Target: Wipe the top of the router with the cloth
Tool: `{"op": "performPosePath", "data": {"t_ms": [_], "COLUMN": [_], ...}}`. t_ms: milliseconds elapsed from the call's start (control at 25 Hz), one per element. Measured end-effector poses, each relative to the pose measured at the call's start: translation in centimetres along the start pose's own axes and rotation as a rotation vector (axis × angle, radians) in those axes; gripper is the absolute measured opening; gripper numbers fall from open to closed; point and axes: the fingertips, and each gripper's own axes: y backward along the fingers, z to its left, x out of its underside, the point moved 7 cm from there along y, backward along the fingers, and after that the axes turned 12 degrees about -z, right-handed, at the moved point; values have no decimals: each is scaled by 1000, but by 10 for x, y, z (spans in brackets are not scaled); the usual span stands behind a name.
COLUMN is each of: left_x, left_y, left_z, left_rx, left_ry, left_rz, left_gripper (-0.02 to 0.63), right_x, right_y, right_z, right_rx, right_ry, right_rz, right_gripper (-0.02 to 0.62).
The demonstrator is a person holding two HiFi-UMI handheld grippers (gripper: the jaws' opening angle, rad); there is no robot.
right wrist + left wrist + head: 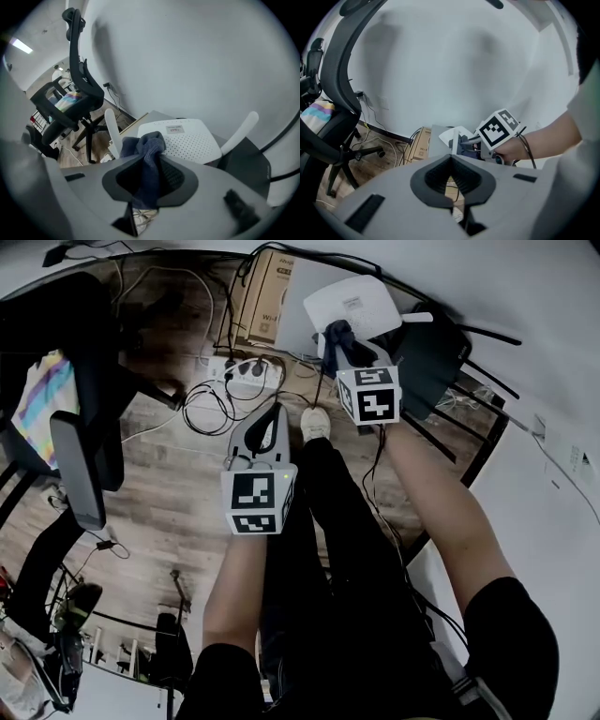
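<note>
**Over the router edge: cloth clamped, wipe not yet on the top**

Head view: right gripper (338, 339) is out in front, with a dark cloth (337, 331) bunched at its tips, right at the near edge of the white router (361, 302). Left gripper (270, 414) hangs lower, over the floor cables, well apart from the router. A box (265, 294) sits beside the router on the left.

Left gripper view: left gripper (451, 161) has its pads closed on each other at the tips, with nothing between them. It points toward the right gripper (464, 143) but plays no part in the work.

Right gripper view: right gripper (149, 180) is clamped on the cloth (146, 152), and a wad sticks out past the tips. The router (183, 138) lies flat just beyond on a grey desk (142, 118), perforated top and label facing up. One antenna (110, 132) is at the left, another antenna (240, 132) at the right. Can't tell if the wad touches the casing yet.

How I'd do it:
- Lower the wad onto the top, not the tips.
- Use light pressure, since the router looks light and will likely slide.
- Make long overlapping strokes, near edge to far edge.
- Stay between the antennas; catching one could swing the unit.
- If it creeps, brace a side with the idle left gripper.
</note>
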Motion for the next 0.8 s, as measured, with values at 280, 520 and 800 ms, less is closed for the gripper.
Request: {"op": "performPosePath", "data": {"t_ms": [280, 520, 800], "left_x": [0, 2, 5], "left_y": [-3, -4, -1], "left_z": [-1, -4, -3], "left_rx": [9, 10, 17], "left_ry": [-6, -6, -6], "left_rz": [13, 17, 20], "left_gripper": [3, 3, 3], "right_x": [-4, -17, -13], "right_y": [-3, -2, 12], "right_z": [-46, -82, -123], "right_rx": [108, 263, 394], "right_ry": [-17, -96, -244], "right_rz": [78, 126, 92], "right_gripper": [91, 91, 85]}}
